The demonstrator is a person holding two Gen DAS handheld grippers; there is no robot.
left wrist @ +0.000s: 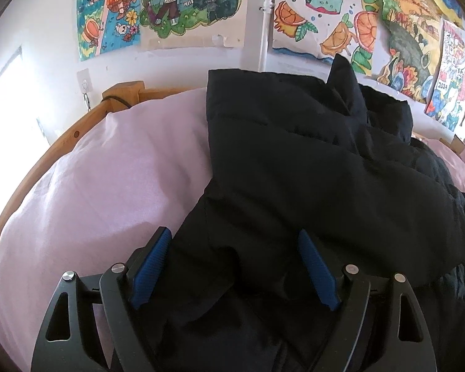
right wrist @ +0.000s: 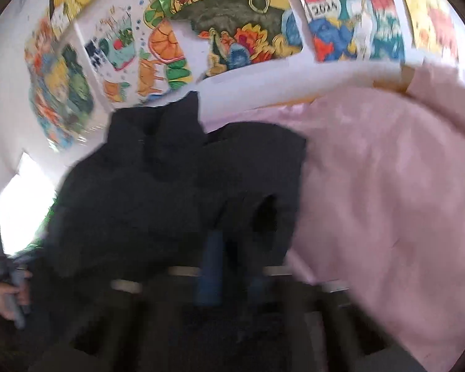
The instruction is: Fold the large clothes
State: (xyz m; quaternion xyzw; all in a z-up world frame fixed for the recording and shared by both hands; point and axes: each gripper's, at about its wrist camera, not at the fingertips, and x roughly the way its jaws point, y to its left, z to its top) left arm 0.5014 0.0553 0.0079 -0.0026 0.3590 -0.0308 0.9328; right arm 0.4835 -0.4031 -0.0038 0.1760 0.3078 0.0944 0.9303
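Jacket [left wrist: 294,161], black, quilted and padded: lies in a rumpled heap on the pink bedsheet [left wrist: 114,170], its far edge reaching the wall end of the bed, where one dark corner stands up against the wall drawings [left wrist: 341,24].

Left gripper [left wrist: 235,266]: jaws spread wide, blue pads [left wrist: 152,266] well apart. Near end of the jacket lies between and under the two fingers; neither pad visibly presses the cloth, so nothing is gripped. Pink sheet shows just beside the left pad, on the side of the wooden bed frame [left wrist: 46,152].

Right gripper [right wrist: 232,269]: view heavily blurred. One blue pad [right wrist: 209,272] is plain, the other is a faint dark-blue smear close beside it, with black jacket [right wrist: 158,186] fabric over and around both. Jaws stand narrow; whether they pinch the cloth cannot be told.

Jacket in the right view: heaped ahead of the fingers, pink sheet [right wrist: 387,201] spreading away from it on the side opposite the bright window.
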